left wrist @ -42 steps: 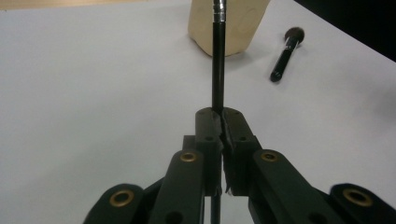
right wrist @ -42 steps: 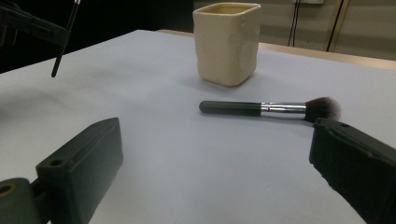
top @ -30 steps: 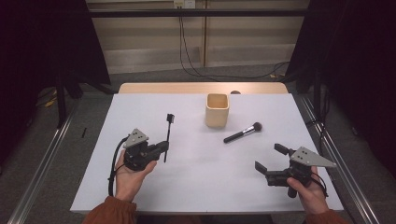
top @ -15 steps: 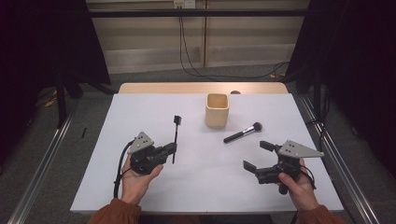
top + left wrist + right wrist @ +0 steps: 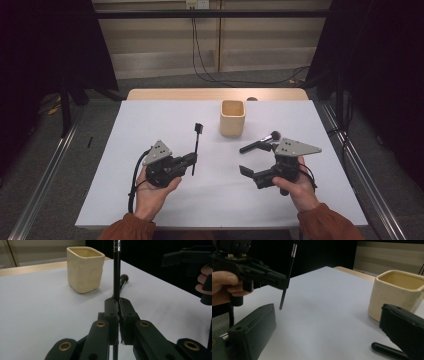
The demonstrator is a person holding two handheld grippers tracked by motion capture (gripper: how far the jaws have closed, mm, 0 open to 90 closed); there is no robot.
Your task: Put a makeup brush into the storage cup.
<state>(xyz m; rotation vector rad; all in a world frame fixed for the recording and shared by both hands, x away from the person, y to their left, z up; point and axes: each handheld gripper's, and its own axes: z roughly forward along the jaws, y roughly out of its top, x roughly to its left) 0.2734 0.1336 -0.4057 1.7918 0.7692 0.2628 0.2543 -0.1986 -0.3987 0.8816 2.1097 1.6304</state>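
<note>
Colours on the table

The table top is plain white, with a light wood edge at the upper side. The cup is cream-yellow. The thin brush and the thick brush are black, both grippers are black with grey plates, and the sleeves are rust orange.

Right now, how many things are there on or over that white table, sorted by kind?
Makeup brushes: 2, a thin brush held upright in the left tongs, a thick brush lying flat.
Cups: 1, a cream cup.
Total: 3.
</note>
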